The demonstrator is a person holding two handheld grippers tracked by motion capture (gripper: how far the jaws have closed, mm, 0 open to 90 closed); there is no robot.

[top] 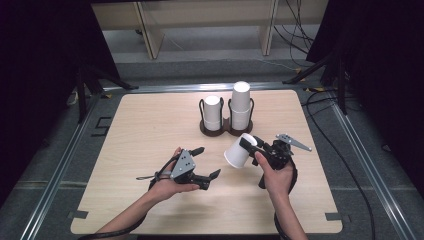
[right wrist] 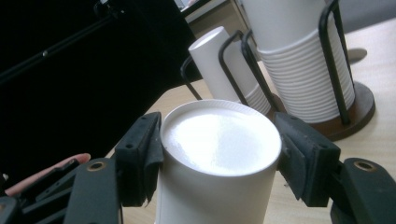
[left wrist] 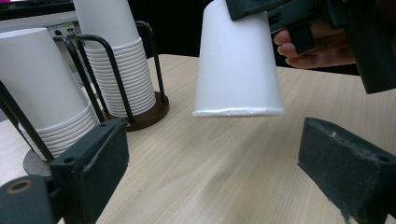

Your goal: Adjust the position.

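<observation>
we count two stacks of white paper cups (top: pixel 212 113) (top: pixel 240 105) in one double wire holder (top: pixel 226 131) near the table's (top: pixel 150 130) far edge — plus one loose cup (top: pixel 238 151) — and two grippers (top: pixel 206 161) (top: pixel 248 142).

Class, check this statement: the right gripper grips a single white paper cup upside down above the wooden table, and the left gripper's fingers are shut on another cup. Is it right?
Not quite. The left gripper is open and holds nothing, as the left gripper view shows. The right gripper does grip the white paper cup upside down above the wooden table.
</observation>
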